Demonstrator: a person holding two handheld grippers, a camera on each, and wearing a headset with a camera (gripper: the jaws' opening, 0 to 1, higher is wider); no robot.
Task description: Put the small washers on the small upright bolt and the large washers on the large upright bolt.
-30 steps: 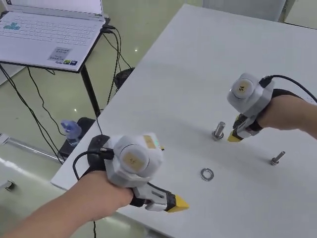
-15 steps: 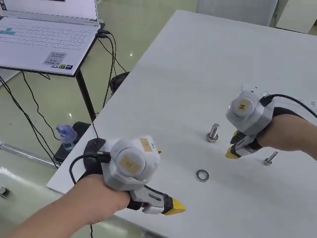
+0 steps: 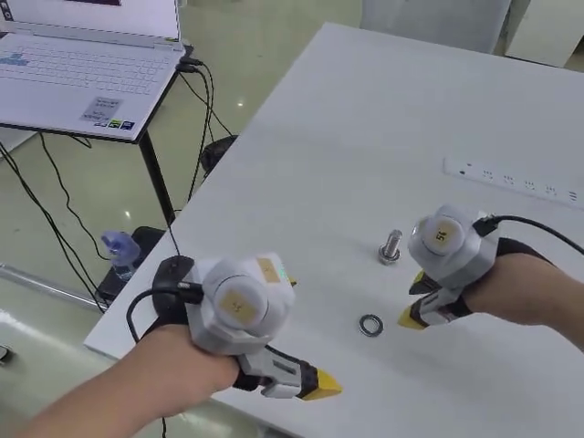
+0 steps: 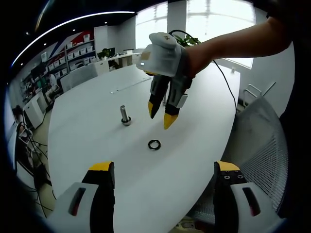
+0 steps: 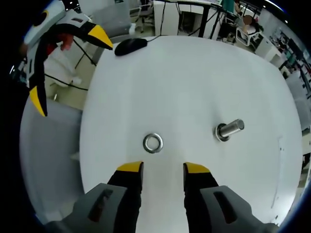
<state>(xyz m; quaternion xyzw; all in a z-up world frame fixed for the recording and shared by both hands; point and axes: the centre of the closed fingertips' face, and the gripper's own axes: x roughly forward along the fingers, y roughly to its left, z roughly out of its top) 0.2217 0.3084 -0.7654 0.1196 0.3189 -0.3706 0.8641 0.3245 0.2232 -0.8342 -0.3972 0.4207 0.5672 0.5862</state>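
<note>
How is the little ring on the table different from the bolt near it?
The washer lies flat, while the bolt stands upright. The washer is a thin ring with a hole through it, while the bolt is a solid post with a wider base. Both are shiny silver metal and sit on the white table.

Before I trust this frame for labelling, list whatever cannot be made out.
Washer: small or large, too tiny to judge in every view.
Bolt base: whether washers already sit on it, too small, head view.
Table behind the right gripper, head view: covered by that gripper and the hand.
</note>
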